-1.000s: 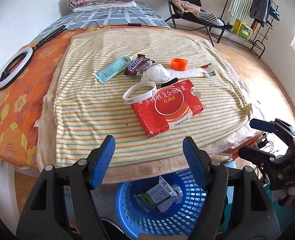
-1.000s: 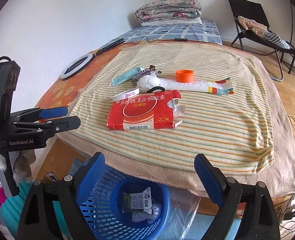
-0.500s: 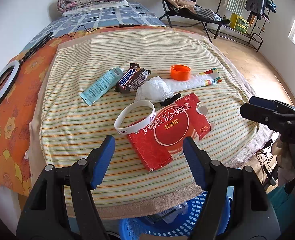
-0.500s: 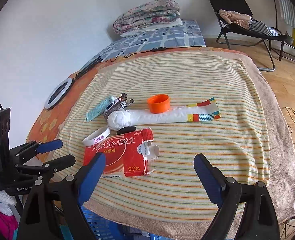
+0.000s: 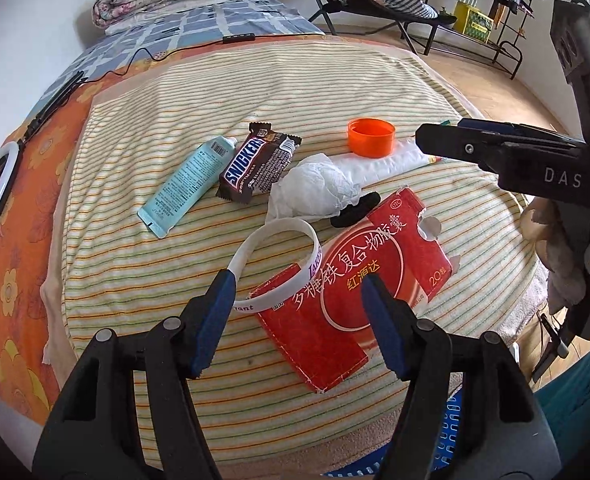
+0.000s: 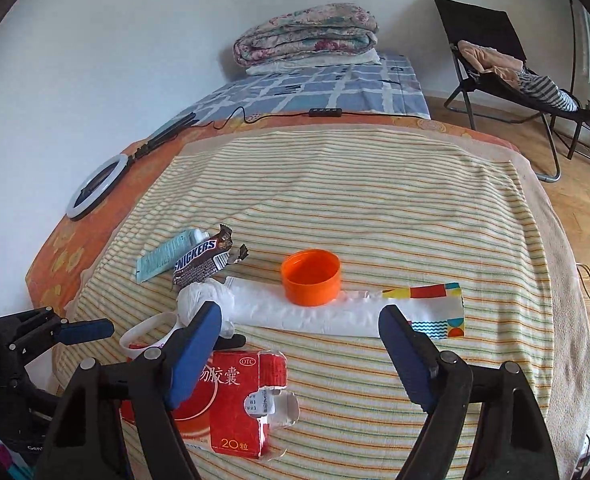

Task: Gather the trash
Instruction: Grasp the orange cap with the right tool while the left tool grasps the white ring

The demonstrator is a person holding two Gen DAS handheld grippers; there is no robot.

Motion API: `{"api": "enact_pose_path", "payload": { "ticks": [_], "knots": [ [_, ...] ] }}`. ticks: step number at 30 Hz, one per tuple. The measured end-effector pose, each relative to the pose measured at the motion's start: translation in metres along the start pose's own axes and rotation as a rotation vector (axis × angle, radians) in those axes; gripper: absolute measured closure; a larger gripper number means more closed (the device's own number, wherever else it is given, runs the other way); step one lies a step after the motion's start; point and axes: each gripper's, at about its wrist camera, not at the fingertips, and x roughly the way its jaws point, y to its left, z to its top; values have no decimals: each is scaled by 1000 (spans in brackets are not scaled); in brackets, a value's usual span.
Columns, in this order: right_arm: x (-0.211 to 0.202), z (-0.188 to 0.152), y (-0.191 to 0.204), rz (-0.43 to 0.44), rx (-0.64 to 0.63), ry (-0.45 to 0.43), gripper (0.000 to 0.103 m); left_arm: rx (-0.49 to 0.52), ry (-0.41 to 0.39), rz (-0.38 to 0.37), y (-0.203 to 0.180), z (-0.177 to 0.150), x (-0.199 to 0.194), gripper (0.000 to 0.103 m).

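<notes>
Red cardboard now fills the space between the left gripper's fingers: in the left wrist view the flattened medicine box lies right under the wide-spread jaws, where a second ago it sat well ahead and the blue basket took up the bottom of the frame. Only a sliver of basket shows now, so this gripper has come up from the bin and in over the striped towel. A white wristband rests partly on the box's near corner; the crumpled tissue, Snickers wrapper, teal tube and orange cap lie beyond, untouched

In the right wrist view the right gripper has likewise advanced; its jaws stand wide and empty, framing the orange cap and the long white wrapper the cap sits on, with the box low at the left. The basket has dropped out of sight

Both tools look lined up for a fresh pickup, with every item on the towel left to collect
</notes>
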Motion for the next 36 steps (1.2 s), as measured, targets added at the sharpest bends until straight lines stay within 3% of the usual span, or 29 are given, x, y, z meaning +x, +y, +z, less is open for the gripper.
{"api": "enact_pose_path", "payload": {
  "ticks": [2, 8, 10, 13, 20, 25, 27, 36],
  "knots": [
    [10, 2, 1, -6, -8, 12, 20, 11, 12, 3, 0, 2, 6, 44],
    [36, 5, 3, -33, -40, 39, 21, 31, 37, -20, -1, 6, 18, 46],
    [44, 6, 1, -46, -45, 48, 24, 30, 54, -35, -3, 5, 23, 53],
    [53, 9, -3, -60, -36, 56, 26, 39, 58, -33, -5, 6, 28, 54],
    [63, 15, -12, -57, -9, 59, 33, 36, 48, -49, -4, 9, 29, 71],
    [69, 15, -8, -44, -30, 79, 48, 33, 39, -44, -1, 10, 27, 91],
    [71, 13, -5, -44, -45, 84, 55, 29, 38, -44, 1, 10, 27, 92],
    [56, 16, -3, -48, -56, 30, 55, 17, 15, -41, 3, 10, 19, 98]
  ]
}}
